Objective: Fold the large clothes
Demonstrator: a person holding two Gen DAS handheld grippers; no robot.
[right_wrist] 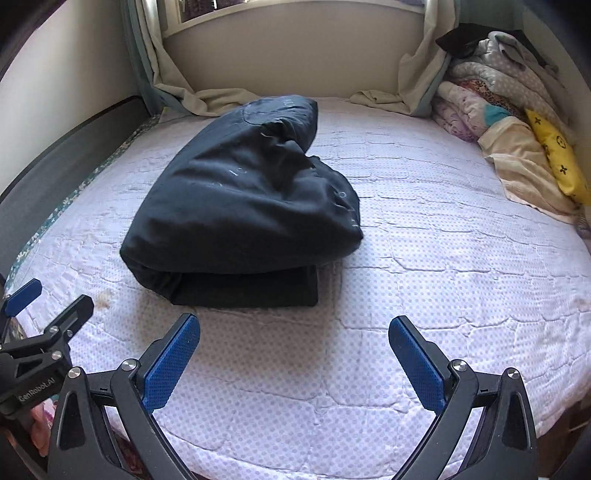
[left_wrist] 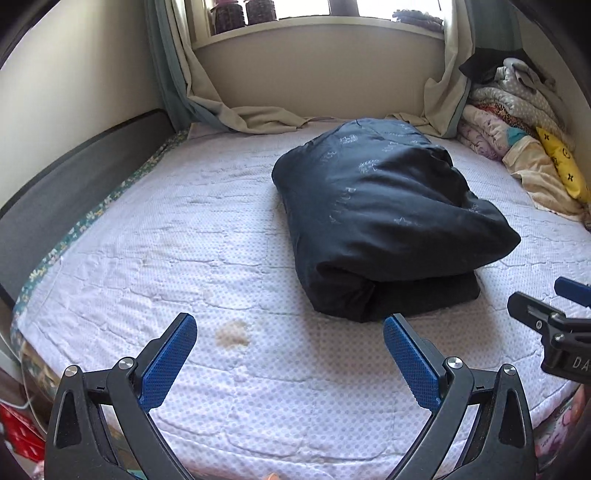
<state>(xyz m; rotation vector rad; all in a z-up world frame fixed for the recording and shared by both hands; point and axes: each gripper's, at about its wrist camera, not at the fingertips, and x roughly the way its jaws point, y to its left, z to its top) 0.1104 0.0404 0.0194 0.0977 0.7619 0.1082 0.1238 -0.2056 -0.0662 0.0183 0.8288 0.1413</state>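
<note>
While we hold both tools low over the near edge of the bed (left_wrist: 258, 387), each one stands spread wide with nothing between its blue pads. The left tool (left_wrist: 290, 354) sits at six o'clock in its own view, and in the right wrist view it shows at nine o'clock, where white lettering on its black body reads "GenRobot.AI". The right tool (right_wrist: 294, 356) likewise sits at six o'clock in its view; in the left wrist view it pokes in at three o'clock, and we can read only "DA" on its body before the frame cuts it off.

Just beyond the left tool, a small brown stain (left_wrist: 232, 333) marks the dotted white quilt.

Farther on, the dark garment (left_wrist: 380, 221) lies folded into a thick bundle on the bed, touching neither tool. It has faint pale print across its top; we make out stray letters in both views, but no whole word.

At two o'clock, a pile of bedding (right_wrist: 491, 110) leans against the wall, with a yellow pillow (right_wrist: 557, 162) bearing black cross and circle marks.

At twelve o'clock, curtains (left_wrist: 240, 114) trail onto the bed below the window sill (left_wrist: 317, 29).
</note>
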